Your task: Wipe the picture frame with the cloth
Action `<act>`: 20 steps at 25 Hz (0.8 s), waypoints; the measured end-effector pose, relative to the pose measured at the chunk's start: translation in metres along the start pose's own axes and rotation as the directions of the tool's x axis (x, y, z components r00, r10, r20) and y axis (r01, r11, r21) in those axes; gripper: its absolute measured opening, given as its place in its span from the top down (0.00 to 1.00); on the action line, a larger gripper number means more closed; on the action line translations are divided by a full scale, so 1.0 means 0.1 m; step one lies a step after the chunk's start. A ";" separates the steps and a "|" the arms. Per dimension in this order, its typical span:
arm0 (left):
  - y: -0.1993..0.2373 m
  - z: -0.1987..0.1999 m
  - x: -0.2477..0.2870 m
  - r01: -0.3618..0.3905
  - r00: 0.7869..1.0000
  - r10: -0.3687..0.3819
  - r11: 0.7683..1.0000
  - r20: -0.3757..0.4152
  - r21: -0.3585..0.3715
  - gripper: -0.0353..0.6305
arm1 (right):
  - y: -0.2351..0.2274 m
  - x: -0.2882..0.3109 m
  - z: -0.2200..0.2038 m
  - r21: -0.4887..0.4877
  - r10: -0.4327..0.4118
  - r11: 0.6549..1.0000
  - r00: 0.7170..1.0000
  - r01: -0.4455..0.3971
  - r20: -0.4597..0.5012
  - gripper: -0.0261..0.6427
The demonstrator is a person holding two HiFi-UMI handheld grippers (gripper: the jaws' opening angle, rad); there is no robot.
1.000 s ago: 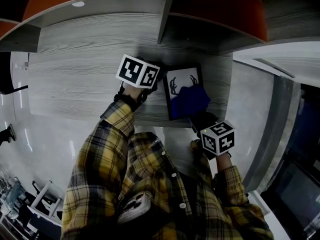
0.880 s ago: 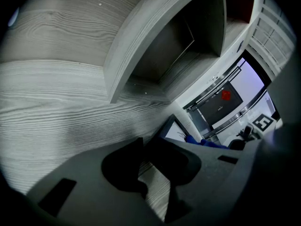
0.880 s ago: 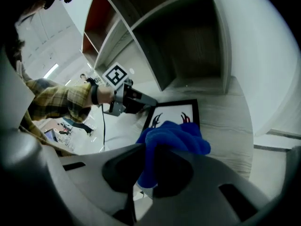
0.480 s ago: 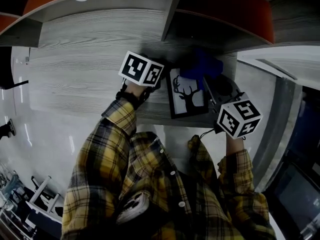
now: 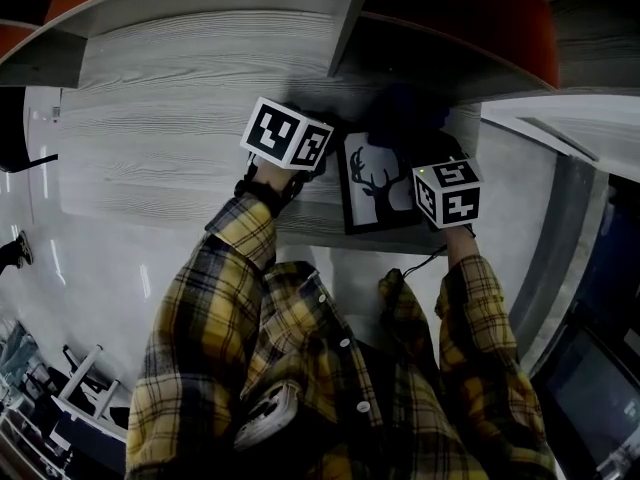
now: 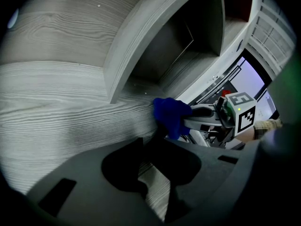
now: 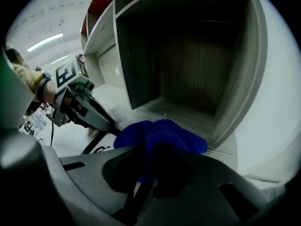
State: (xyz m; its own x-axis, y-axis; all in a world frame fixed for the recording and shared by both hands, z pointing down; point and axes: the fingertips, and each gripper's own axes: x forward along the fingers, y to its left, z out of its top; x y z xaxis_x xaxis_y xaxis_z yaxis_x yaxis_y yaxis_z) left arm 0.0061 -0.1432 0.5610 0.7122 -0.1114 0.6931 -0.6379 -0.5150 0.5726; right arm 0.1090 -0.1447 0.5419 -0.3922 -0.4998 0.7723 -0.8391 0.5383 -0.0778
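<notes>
Your right claw (image 7: 153, 166) is clamped on the bunched blue cloth (image 7: 160, 133), and it has just swept that cloth up and off the picture frame (image 5: 385, 206). A second ago the cloth lay across the lower right of the glass and hid part of the deer print (image 5: 375, 176). Half a second ago it sat at the frame's far edge. Now it hangs just past the frame's far right corner, and the whole deer shows uncovered. The claw's marker cube has come back in over the frame's right edge. I read that as one stroke across the face finished, with the cloth now off the glass, so the wipe is under way but probably not done. The frame's left part and border likely need you to bring the cloth back onto it. The frame itself lies on the desk (image 5: 170, 138), between your two claws and near the desk's front edge. From the right claw it sits behind and below the cloth, while ahead of the cloth there is only the open shelf compartment (image 7: 188, 60). Your left claw (image 6: 151, 149) has not shifted from the frame's far left corner. Its jaws stand apart, desk grain shows through the gap, and I can make out nothing held between them.
</notes>
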 end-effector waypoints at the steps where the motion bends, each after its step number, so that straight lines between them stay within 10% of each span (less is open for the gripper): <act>1: 0.00 0.00 0.00 0.000 1.000 0.000 1.000 0.001 0.000 0.80 | 0.01 0.00 -0.01 0.016 0.003 1.000 1.000 -0.003 -0.006 0.89; 20: 0.00 -0.01 0.00 0.002 1.000 -0.002 1.000 -0.001 -0.003 0.80 | 0.50 -0.69 -0.95 0.081 0.084 0.994 0.985 -0.072 -0.149 0.89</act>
State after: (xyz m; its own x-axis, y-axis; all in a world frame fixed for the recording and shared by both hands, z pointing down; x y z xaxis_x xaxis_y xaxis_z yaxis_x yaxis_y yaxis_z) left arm 0.0062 -0.1427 0.5614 0.7134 -0.1095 0.6922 -0.6370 -0.5129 0.5754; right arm 0.1296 -0.0192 0.5446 -0.4006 -0.3466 0.8482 -0.8364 0.5162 -0.1842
